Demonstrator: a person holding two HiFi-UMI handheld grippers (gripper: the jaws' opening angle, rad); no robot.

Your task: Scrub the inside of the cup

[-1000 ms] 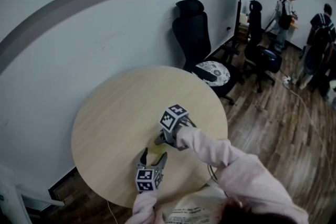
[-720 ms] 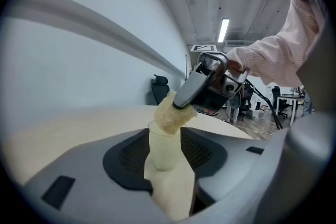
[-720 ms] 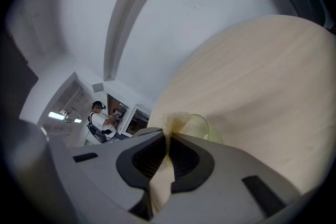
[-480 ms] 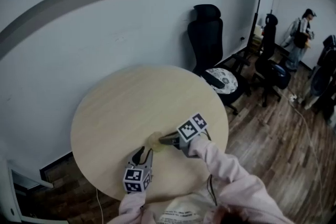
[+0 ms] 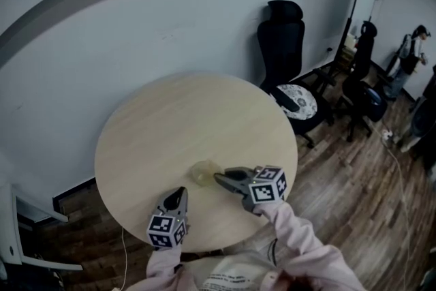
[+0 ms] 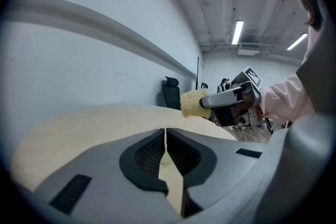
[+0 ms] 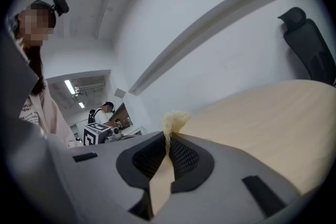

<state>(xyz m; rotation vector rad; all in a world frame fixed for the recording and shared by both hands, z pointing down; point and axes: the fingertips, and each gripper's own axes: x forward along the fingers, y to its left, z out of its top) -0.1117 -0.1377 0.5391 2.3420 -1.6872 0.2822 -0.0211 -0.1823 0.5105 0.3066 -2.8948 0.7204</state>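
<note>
A round, pale wooden table (image 5: 170, 119) fills the middle of the head view. My right gripper (image 5: 219, 178) is shut on a yellow sponge (image 5: 203, 172) just above the tabletop near its front; the sponge (image 7: 174, 120) pokes out past the jaw tips in the right gripper view. From the left gripper view, the sponge (image 6: 193, 104) shows ahead and to the right, pinched by the right gripper (image 6: 206, 103). My left gripper (image 5: 179, 192) sits at the table's near edge, left of the sponge, its jaws (image 6: 166, 131) shut with nothing between them. No cup shows in any view.
A black high-backed office chair (image 5: 286, 34) with a patterned seat cushion (image 5: 297, 101) stands right behind the table at the wall. More chairs and people (image 5: 411, 51) are at the far right on the wood floor (image 5: 354, 167).
The left gripper's jaws have gone from wide open to shut and it drew back to the table's near edge. The right gripper swung the sponge leftward and pulled back toward the near right.
</note>
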